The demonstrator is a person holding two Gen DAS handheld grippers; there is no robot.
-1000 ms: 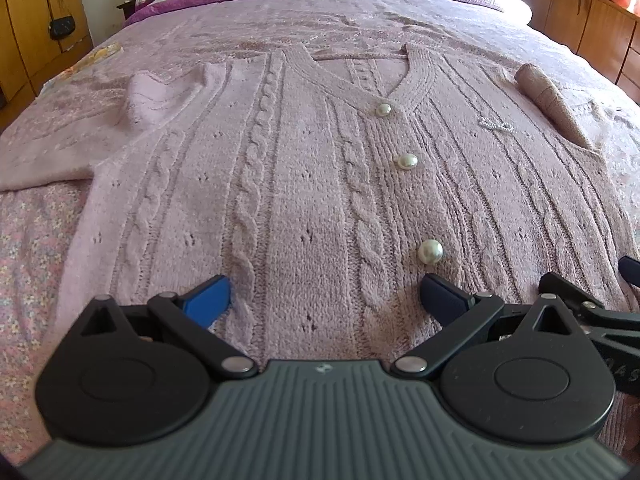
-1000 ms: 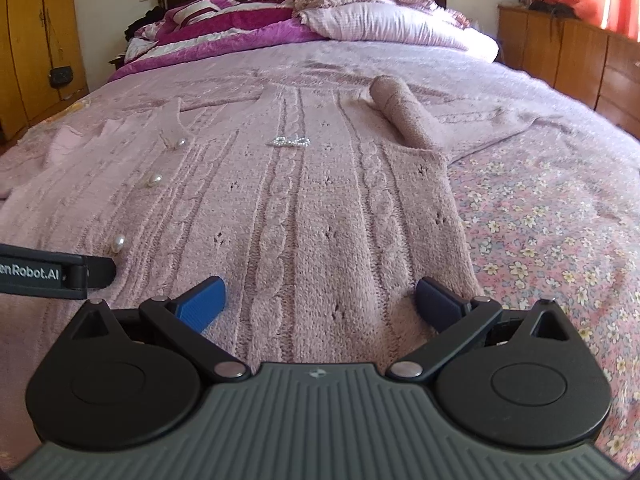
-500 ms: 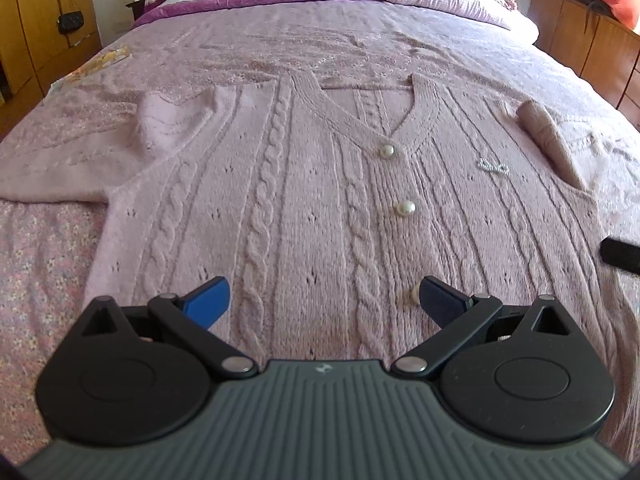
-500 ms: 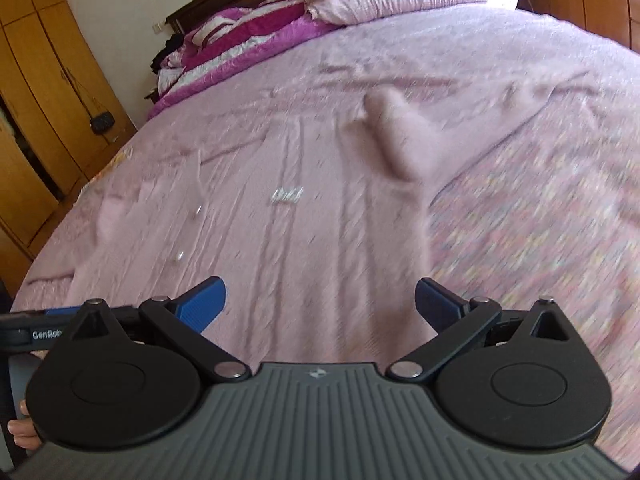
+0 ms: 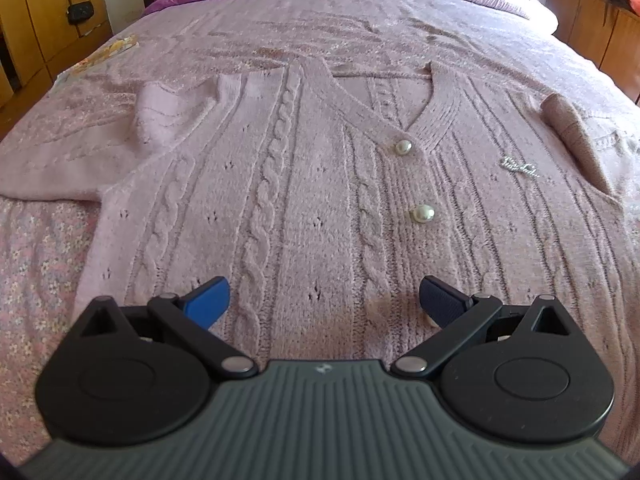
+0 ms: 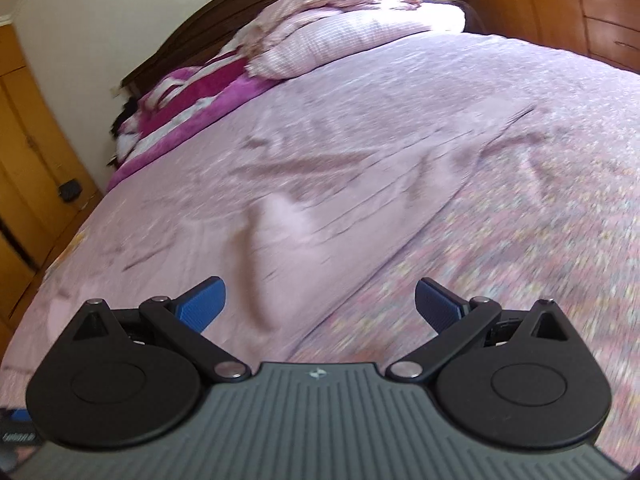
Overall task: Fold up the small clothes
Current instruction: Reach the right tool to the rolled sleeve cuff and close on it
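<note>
Pale pink cable-knit cardigan w/ pearl buttons [image 5: 320, 200] lies flat mid-frame on pink floral bedspread [image 5: 36, 264], bare cover at frame's left & right edges, left gripper [image 5: 324, 300] and right gripper [image 6: 320, 304] both w/ jaws apart, empty.

The right wrist view is smeared with motion blur: the cardigan [image 6: 280, 232] shows only as a pale pink shape on the bedspread [image 6: 500, 208], its knit and buttons unreadable. In the left wrist view the left gripper [image 5: 324, 300] hides the cardigan's hem, and one finger [image 5: 442, 300] half covers a button [image 5: 433, 323]. The small silver emblem [image 5: 519, 168] beside the buttons is too small to read.
</note>
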